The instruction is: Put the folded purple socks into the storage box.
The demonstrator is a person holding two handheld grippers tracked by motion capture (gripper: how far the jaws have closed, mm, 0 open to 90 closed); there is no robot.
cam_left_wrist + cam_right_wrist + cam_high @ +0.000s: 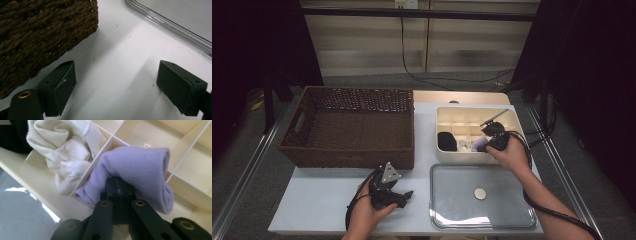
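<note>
The right tool [119, 188] is seen clamped, jaws together, on a fold of the lilac sock [140, 170], which is draped over a thin divider [100, 160] in the front row of the cream organizer [447, 112]. Only a pinch of fabric appears to be held, so the sock may be dropped, or dragged against the divider and snagged. A white sock [67, 152] is bunched in the neighbouring cell and could be pulled along. The left tool [404, 196] is kept wide and empty on the counter [120, 62], beside the wicker basket [37, 30] and the tray [175, 27].
</note>
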